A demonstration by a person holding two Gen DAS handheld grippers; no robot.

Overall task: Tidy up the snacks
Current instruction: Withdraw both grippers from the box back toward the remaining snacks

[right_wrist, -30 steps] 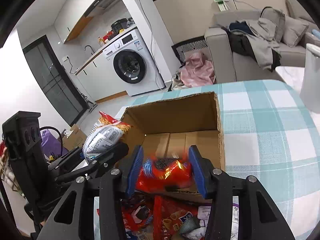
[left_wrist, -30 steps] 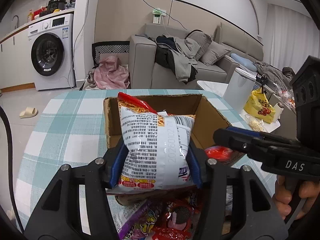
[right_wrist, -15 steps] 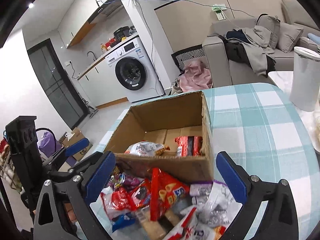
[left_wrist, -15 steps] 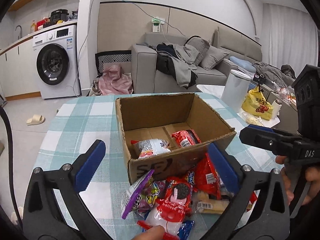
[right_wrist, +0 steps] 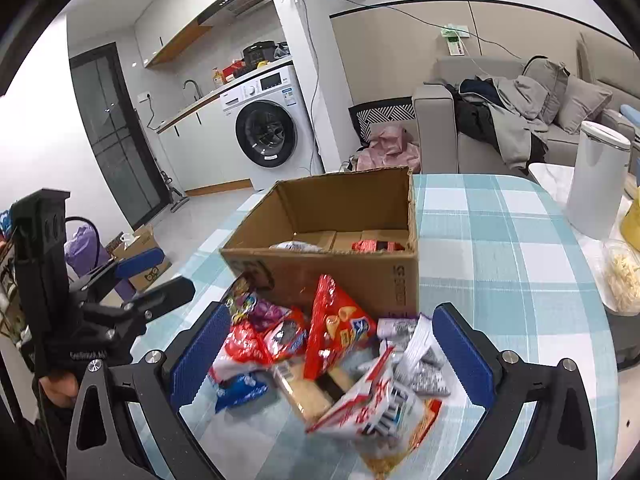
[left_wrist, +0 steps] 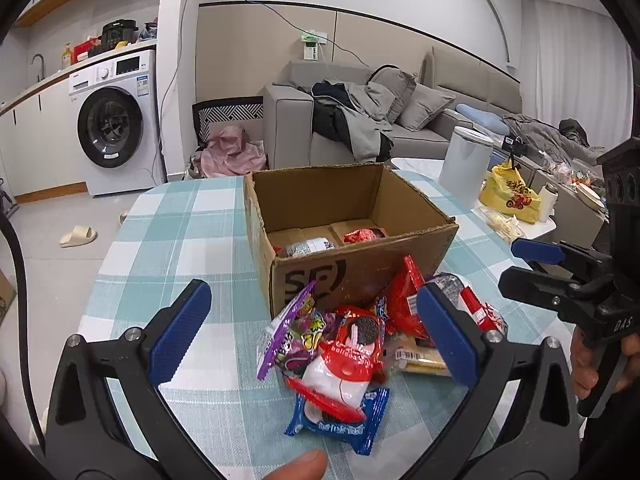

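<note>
Left hand-held gripper [left_wrist: 314, 330]: spread wide, empty
Right hand-held gripper [right_wrist: 330, 354]: spread wide, empty
Cardboard box [left_wrist: 360, 276]: two packets inside
Snack pile [right_wrist: 320, 356]: on surface [left_wrist: 168, 240] before box

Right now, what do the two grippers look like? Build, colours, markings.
Both match: the left gripper and right gripper have black plastic frames with triangular cutouts, silver screws and blue ribbed pads on the jaws. The right one's body carries white "DAS" lettering. A black cable trails by the left gripper.
</note>
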